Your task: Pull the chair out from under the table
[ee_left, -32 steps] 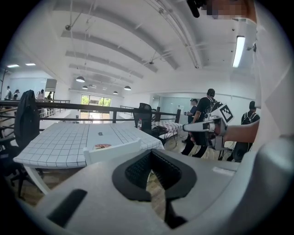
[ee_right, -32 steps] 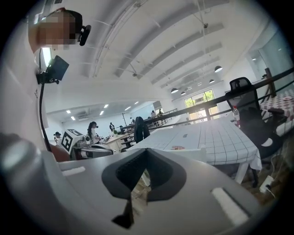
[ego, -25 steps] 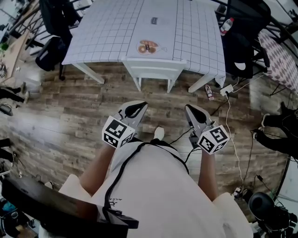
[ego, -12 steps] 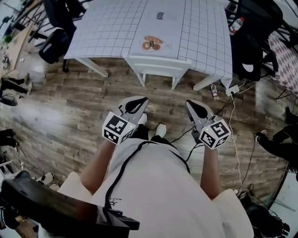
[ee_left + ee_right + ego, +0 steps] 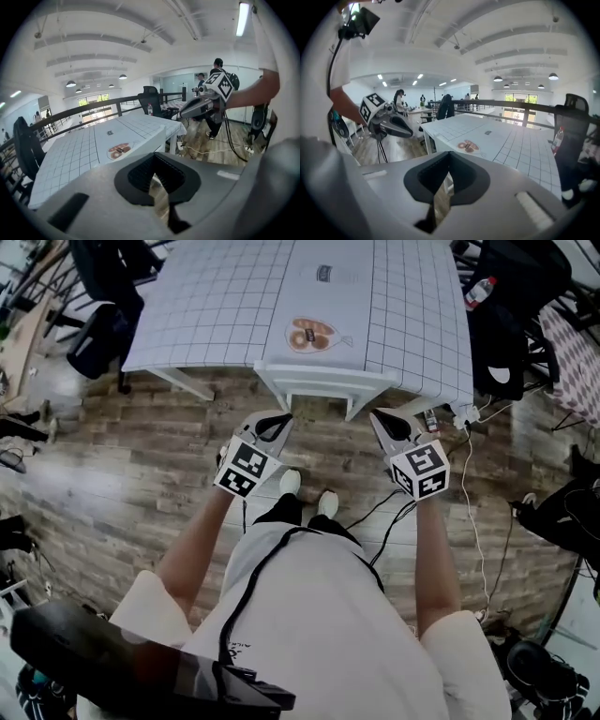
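A white chair (image 5: 323,382) is tucked under the table (image 5: 216,306), which wears a white grid cloth; only the chair's backrest and rear legs show. In the head view my left gripper (image 5: 279,419) hangs just short of the backrest's left end, apart from it. My right gripper (image 5: 382,417) hangs just off the right end. Both are shut with nothing in them. The left gripper view shows its shut jaws (image 5: 156,174), with the backrest's top rail (image 5: 149,139) past them and the right gripper (image 5: 202,105) to the right. The right gripper view shows its shut jaws (image 5: 446,174) and the left gripper (image 5: 389,124).
A round plate mat (image 5: 313,336) lies on the cloth near the chair. Black office chairs (image 5: 511,324) and a bottle (image 5: 476,292) stand at the right, with a power strip and cables (image 5: 466,418) on the wooden floor. More dark chairs (image 5: 103,324) stand at the left.
Both grippers have moved forward and down, from mid-floor to just beside the chair's backrest. The person has stepped closer to the table. Both have stayed shut.
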